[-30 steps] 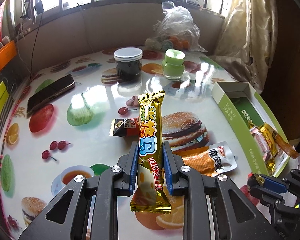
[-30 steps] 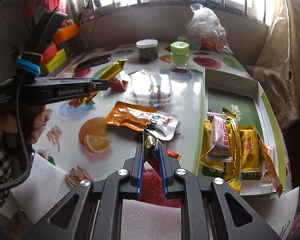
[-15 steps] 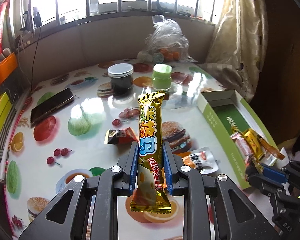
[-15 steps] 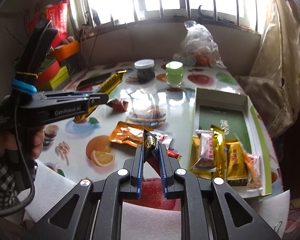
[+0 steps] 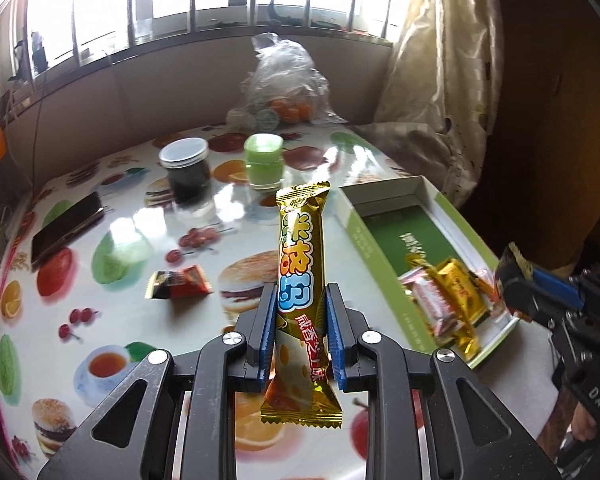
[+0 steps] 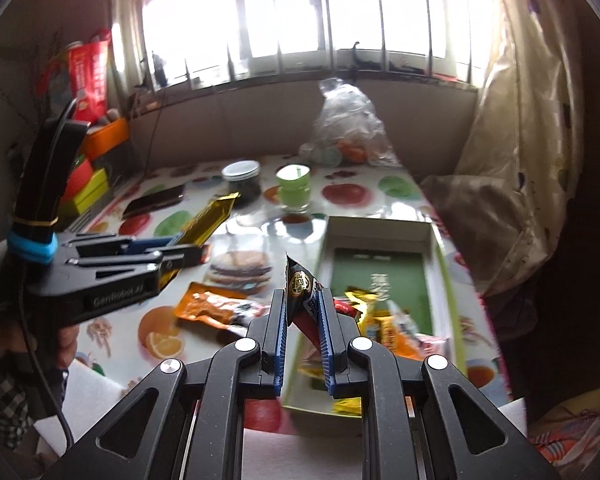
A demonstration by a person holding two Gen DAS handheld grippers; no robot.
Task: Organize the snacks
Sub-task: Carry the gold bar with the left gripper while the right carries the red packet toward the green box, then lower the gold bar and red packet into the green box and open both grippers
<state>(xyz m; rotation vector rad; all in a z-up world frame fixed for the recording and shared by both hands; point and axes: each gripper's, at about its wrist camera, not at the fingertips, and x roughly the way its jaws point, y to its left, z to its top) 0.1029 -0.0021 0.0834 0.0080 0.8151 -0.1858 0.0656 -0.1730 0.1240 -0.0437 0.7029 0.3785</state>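
My left gripper (image 5: 298, 308) is shut on a long gold snack bar (image 5: 302, 264), held upright above the fruit-print table. My right gripper (image 6: 302, 308) is shut on a small red and black snack packet (image 6: 304, 300), raised over the near end of the green and white box (image 6: 380, 280). The box (image 5: 412, 240) holds several gold and pink snacks (image 5: 444, 296) at its near end. A red and black packet (image 5: 178, 282) and an orange pouch (image 6: 210, 308) lie on the table. The left gripper with its gold bar also shows in the right wrist view (image 6: 180, 250).
A dark jar (image 5: 186, 172), a green jar (image 5: 263, 162), a black phone (image 5: 66, 228) and a clear plastic bag of fruit (image 5: 286, 84) stand at the far side. A curtain (image 5: 432, 80) hangs at the right. Colored boxes (image 6: 88, 176) sit at the left.
Both grippers have risen and moved right, keeping their snacks. The right gripper now hangs over the box's near end instead of the table beside it.
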